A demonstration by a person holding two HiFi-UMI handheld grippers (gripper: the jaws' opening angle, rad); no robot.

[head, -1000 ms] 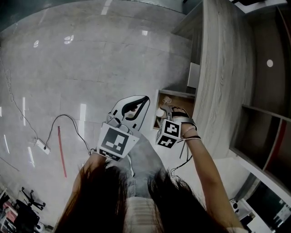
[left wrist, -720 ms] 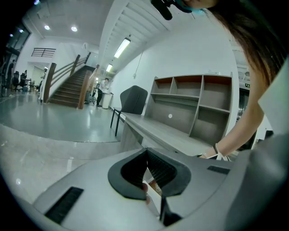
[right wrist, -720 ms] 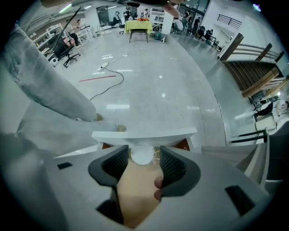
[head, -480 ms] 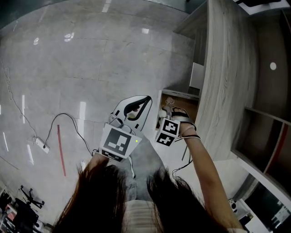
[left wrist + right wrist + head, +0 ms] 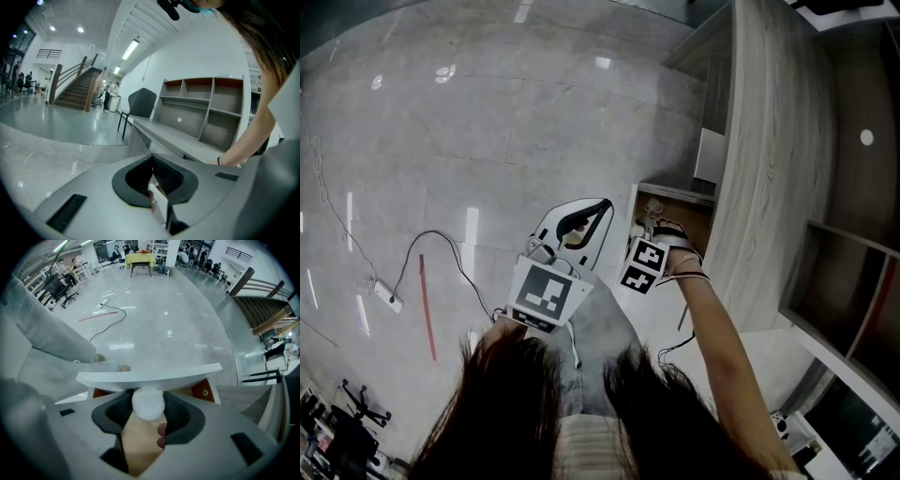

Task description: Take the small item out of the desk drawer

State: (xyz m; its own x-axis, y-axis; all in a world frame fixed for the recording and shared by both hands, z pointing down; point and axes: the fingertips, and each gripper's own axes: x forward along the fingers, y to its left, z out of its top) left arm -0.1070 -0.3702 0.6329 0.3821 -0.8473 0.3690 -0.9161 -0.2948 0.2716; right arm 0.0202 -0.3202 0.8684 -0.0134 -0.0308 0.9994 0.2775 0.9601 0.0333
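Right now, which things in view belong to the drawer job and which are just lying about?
Job: right gripper, fingers shut on the white fluffy ball; open desk drawer.

Lying about: cable on the floor, red stick, chair. The left gripper is idle, fingers together.

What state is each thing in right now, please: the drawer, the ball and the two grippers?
Drawer: open, pulled out from the desk.
Ball: gripped by the right gripper, over the drawer's floor.
Right gripper: shut on the ball, reaching into the drawer.
Left gripper: shut, tips together, held outside the drawer.
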